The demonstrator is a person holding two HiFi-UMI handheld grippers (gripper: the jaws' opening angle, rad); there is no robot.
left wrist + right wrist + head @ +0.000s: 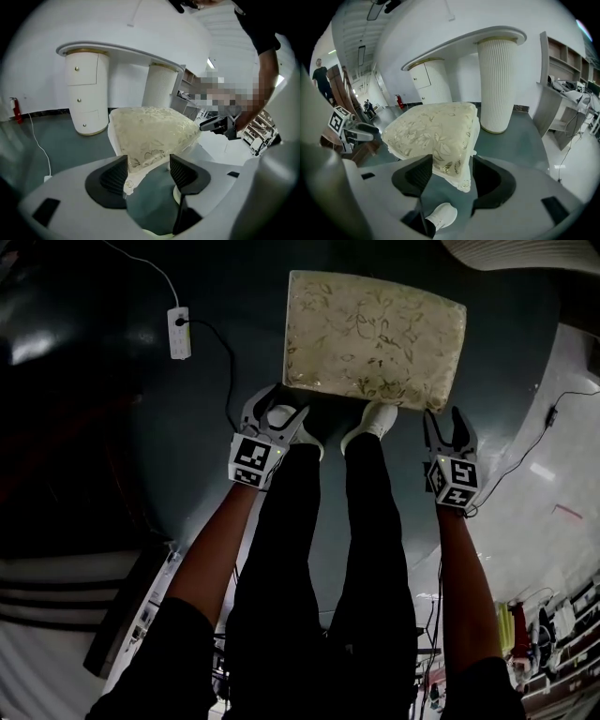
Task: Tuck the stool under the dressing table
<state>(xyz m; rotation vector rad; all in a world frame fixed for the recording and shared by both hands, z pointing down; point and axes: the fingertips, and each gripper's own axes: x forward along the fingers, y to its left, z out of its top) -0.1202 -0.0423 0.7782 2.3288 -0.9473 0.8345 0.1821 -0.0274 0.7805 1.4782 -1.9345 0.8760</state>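
Stool point(373, 338): rectangular padded seat in cream brocade with a leaf pattern. It stands on the dark green floor point(112, 446), in front of the dressing table and clear of it, not tucked under.

Head view only: top-down outline of the seat, the person's white shoes point(375, 418) just short of its near edge, and a white power strip point(178, 332) with its cable off to the left.

Gripper views only: dressing table point(122, 51), smooth white with a curved top. It rests on a drum-shaped drawer pedestal point(84, 91) with small knobs and a ribbed column point(499, 84).

Left gripper point(147, 171): jaws spread, ribbed black pads either side of a fringed seat corner, not pinching it.

Right gripper point(450, 176): jaws spread likewise round the other near corner. One shoe is visible below.
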